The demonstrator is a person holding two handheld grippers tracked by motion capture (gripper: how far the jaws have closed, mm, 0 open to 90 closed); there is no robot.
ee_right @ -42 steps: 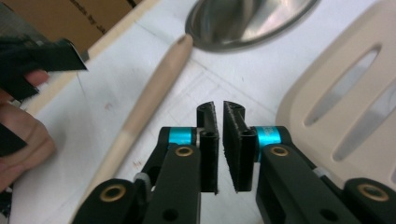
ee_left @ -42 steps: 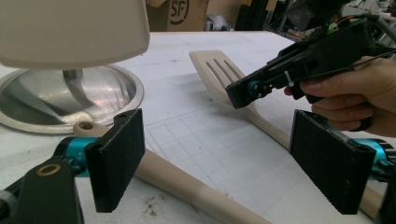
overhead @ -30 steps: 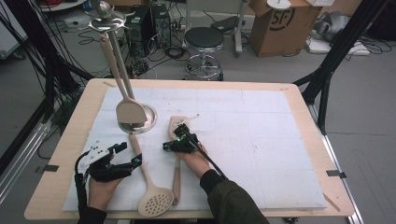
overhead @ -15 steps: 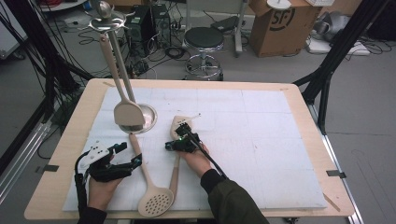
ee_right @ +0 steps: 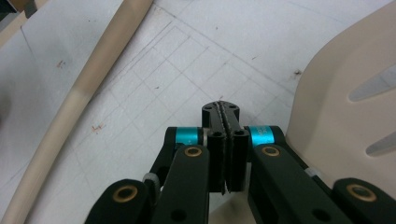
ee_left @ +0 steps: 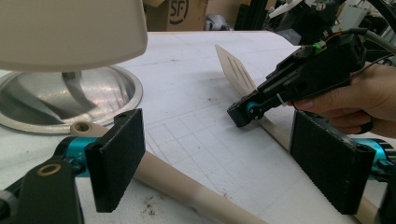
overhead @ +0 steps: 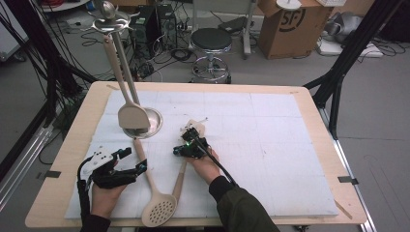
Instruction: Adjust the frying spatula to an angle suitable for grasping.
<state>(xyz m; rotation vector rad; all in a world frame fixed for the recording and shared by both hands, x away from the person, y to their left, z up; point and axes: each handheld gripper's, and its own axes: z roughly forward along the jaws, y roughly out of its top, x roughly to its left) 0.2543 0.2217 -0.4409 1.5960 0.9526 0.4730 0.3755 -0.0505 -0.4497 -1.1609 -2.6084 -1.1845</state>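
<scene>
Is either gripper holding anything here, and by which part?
Left gripper is open, holding nothing. Right gripper is shut at the slotted spatula; its hold cannot be told.

slotted spoon (overhead: 157,208) left of spatula (overhead: 186,159), stand base (overhead: 145,126) behind both

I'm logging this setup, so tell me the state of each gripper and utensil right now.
left gripper: open, jaws either side of the skimmer's handle.
right gripper: shut, jaws pressed together, nothing visible between them.
skimmer: lying on the white mat.
slotted turner: lying on the mat, not gripped.
solid turner: hanging on the utensil stand.
</scene>
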